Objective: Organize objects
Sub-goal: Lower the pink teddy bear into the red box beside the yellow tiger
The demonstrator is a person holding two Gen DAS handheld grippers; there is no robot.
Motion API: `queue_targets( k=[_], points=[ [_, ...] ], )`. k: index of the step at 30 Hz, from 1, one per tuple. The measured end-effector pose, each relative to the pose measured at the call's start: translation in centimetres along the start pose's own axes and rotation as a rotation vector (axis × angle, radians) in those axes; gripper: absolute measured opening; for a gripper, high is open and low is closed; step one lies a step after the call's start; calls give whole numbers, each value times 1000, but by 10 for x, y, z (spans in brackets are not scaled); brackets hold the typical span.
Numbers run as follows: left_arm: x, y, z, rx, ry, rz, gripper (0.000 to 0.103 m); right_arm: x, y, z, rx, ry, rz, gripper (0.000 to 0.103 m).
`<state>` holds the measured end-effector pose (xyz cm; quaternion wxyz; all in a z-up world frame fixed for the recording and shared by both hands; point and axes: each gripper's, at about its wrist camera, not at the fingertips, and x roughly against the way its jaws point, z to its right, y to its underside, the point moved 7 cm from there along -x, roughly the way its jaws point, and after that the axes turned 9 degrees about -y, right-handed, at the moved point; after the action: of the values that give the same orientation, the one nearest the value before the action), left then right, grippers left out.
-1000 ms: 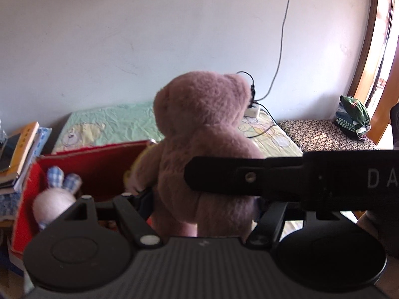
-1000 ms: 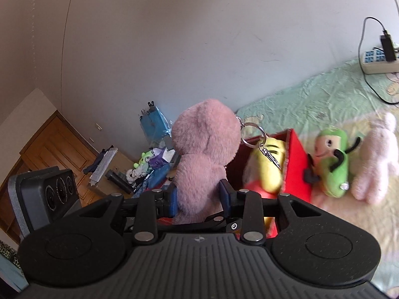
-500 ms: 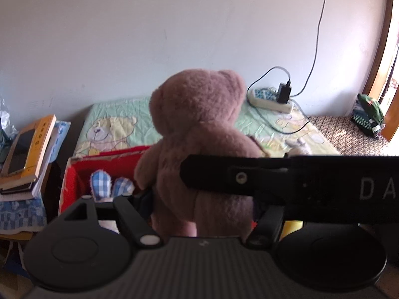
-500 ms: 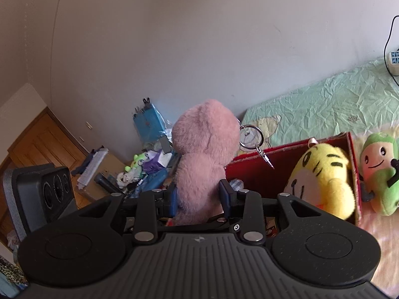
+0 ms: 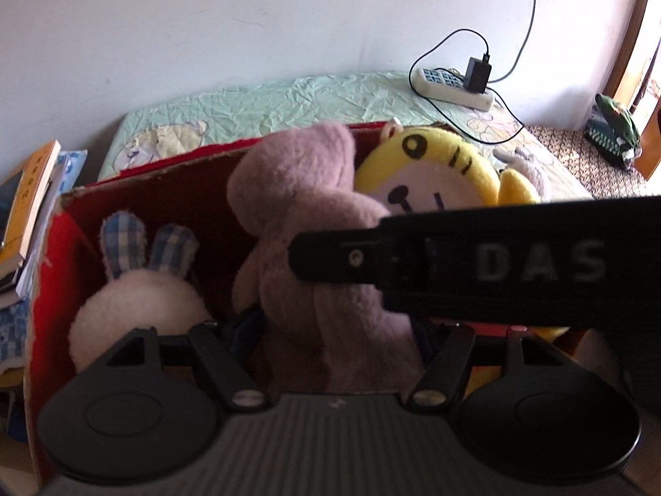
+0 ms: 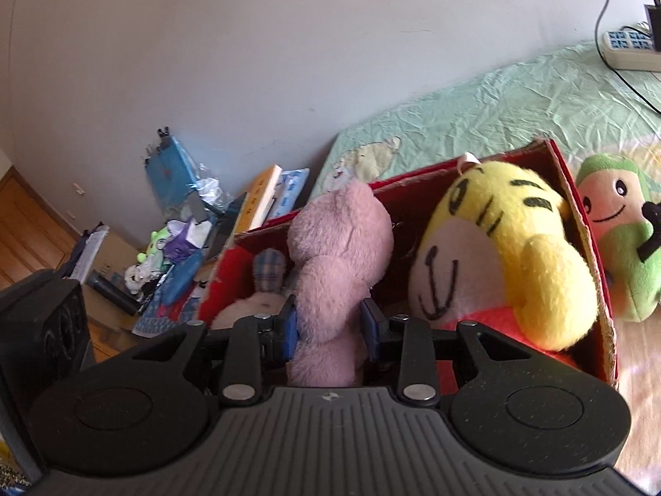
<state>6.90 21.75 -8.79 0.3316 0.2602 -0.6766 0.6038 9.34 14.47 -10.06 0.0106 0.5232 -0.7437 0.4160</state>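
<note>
Right claw (image 6: 329, 326) around upright bear (image 6: 338, 256) (head-up)

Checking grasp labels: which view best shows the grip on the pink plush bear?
Right wrist. Its blue-padded fingers visibly pinch the pink plush bear at the waist over the red cardboard box. In the left wrist view the right gripper's black body crosses the bear, hiding the contact.

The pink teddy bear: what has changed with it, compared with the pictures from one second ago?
The pink teddy bear has been lowered from above the red box into it, between the white bunny and the yellow tiger. Both the right gripper and the left gripper stay clamped on it; nothing was released. The green plush still lies outside.
</note>
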Motion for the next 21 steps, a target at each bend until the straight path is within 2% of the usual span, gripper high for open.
queue_targets(
  k=[2, 4, 9, 14, 21],
  points=[
    [0, -2, 0, -12, -2, 15, 72, -4, 1, 7, -12, 43, -12, 30],
    [-3, -1, 1, -20, -7, 10, 73, -7, 3, 11, -16, 56, -24, 23],
    [-4, -3, -1, -23, -11, 3, 77, -15, 4, 11, -26, 66, -30, 21],
    [-8, -4, -2, -35, -33, -12, 85, -15, 5, 14, -40, 68, -27, 19],
    [-12, -6, -3, -53, -60, -40, 89, -7, 9, 17, -53, 65, -18, 18]
  ],
)
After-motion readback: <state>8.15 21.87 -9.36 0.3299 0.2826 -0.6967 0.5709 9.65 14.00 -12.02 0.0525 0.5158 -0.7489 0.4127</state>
